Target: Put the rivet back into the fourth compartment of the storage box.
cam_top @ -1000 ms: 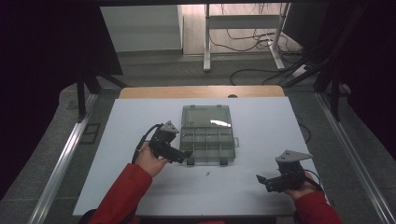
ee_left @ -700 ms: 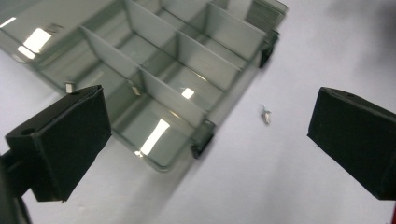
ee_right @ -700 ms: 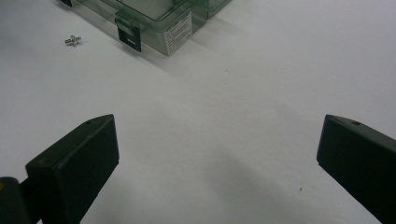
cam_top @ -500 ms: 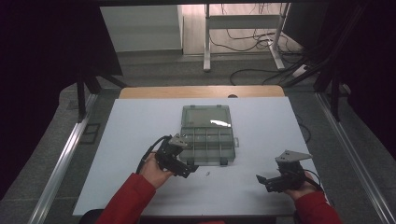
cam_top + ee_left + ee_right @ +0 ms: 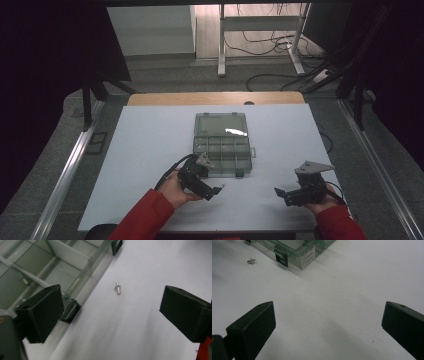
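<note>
A clear greenish compartment box (image 5: 222,144) lies shut in the middle of the white table top (image 5: 145,150). A small silver screw (image 5: 118,288) lies loose on the white surface just off the box's front edge, beside a black latch (image 5: 70,310). My left gripper (image 5: 212,191) hovers at the box's front left corner, open, and the screw lies ahead between its jaws (image 5: 113,302). My right gripper (image 5: 281,196) is held low at the front right, open and empty (image 5: 328,312), pointing toward the box (image 5: 297,250) and the screw (image 5: 251,261).
A wooden strip (image 5: 215,97) borders the table's far edge. Metal rails (image 5: 70,170) run along both sides of the table. Desk legs and cables (image 5: 280,50) stand on the floor behind. Red sleeves (image 5: 142,217) enter from the bottom.
My left gripper has moved from the box's left side down and right to its front corner, turning toward the screw. The right gripper has stayed put.
</note>
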Demonstrator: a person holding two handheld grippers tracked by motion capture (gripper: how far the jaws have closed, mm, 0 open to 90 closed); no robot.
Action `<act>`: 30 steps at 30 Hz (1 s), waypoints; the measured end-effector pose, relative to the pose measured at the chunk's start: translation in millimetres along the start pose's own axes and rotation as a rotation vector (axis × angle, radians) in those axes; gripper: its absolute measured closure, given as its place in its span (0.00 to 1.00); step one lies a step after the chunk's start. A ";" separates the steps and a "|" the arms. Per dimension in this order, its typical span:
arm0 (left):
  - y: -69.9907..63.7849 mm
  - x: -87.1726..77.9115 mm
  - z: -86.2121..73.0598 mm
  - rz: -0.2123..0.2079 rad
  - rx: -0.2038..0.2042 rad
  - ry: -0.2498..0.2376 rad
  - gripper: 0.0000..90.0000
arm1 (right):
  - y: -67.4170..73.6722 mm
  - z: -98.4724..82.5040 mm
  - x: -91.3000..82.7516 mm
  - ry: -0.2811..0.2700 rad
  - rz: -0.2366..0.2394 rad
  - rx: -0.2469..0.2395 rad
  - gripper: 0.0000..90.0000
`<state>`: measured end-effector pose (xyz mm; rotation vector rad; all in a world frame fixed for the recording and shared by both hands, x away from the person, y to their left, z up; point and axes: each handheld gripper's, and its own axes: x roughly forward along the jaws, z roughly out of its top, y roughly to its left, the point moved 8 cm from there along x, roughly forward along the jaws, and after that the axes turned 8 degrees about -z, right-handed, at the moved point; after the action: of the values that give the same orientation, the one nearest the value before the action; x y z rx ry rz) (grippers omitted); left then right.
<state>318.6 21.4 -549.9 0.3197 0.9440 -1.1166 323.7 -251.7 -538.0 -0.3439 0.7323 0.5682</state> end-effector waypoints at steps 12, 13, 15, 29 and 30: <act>-4.4 24.0 4.2 -0.068 -0.013 0.042 0.41 | 0.3 -0.7 0.9 0.005 0.000 -0.005 0.00; -4.1 26.4 4.6 -0.071 -0.010 0.052 0.47 | 0.3 -0.8 0.8 0.007 -0.001 -0.005 0.00; -3.4 31.6 6.0 -0.066 -0.010 0.065 0.53 | 0.4 -1.0 0.9 0.007 0.000 -0.006 0.00; 2.3 47.9 5.7 -0.011 0.029 0.115 0.83 | 0.6 -1.6 0.3 0.009 0.000 -0.006 0.00; 2.3 47.9 5.7 -0.011 0.029 0.115 0.87 | 0.6 -1.6 0.2 0.009 0.000 -0.007 0.00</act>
<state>328.9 -11.0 -584.2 0.4059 1.0330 -1.1317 322.6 -251.8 -539.3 -0.3527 0.7387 0.5692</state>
